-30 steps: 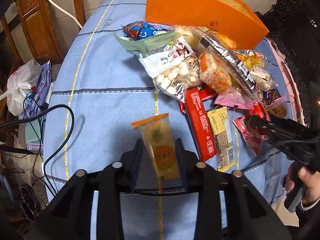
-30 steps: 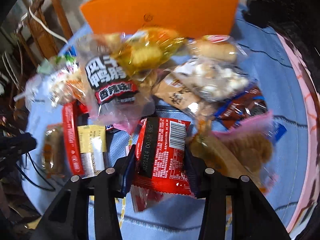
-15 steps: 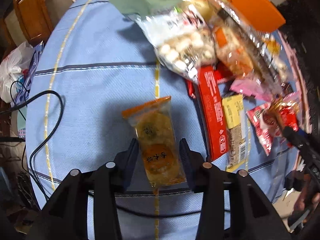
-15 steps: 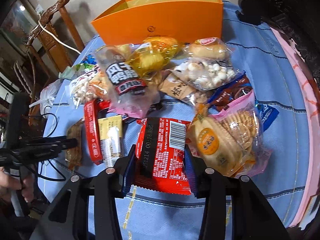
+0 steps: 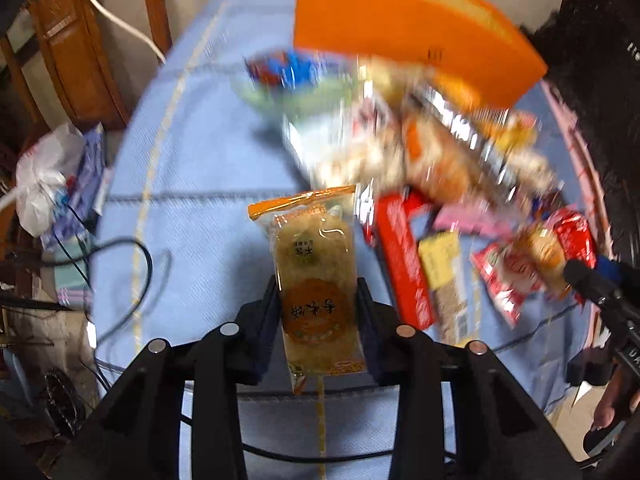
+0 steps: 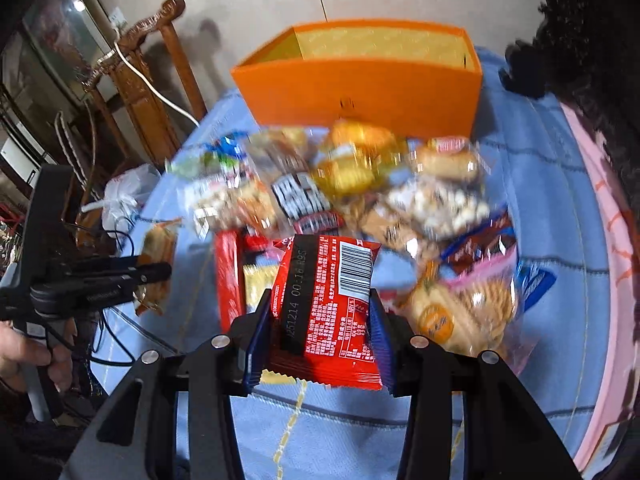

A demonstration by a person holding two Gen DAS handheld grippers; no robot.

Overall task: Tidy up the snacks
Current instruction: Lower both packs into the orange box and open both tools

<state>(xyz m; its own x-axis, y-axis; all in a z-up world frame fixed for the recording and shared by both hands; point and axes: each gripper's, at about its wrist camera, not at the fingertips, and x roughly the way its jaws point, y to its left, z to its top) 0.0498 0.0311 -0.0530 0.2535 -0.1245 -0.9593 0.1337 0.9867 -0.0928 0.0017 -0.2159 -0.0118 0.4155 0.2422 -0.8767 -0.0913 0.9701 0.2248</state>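
My left gripper (image 5: 318, 300) is shut on a clear orange-topped cracker packet (image 5: 316, 276) and holds it lifted above the blue tablecloth (image 5: 192, 168). My right gripper (image 6: 320, 320) is shut on a red snack packet (image 6: 326, 308) with a barcode, also lifted off the table. An open orange box (image 6: 368, 92) stands at the far edge; it also shows in the left wrist view (image 5: 400, 36). A pile of mixed snack bags (image 6: 352, 188) lies between the box and the grippers. The left gripper (image 6: 152, 272) with its packet shows in the right wrist view.
A long red box (image 5: 404, 264) and a yellow bar (image 5: 444, 264) lie right of the left gripper. A round cracker bag (image 6: 460, 312) lies right of the red packet. Black cables (image 5: 132, 264) trail over the left table edge. Wooden furniture (image 5: 72, 48) and a plastic bag (image 5: 44, 184) stand left.
Both grippers have risen with their packets, which now hang clear of the table. The views have tilted up toward the orange box. The snack pile looks blurred from the motion.
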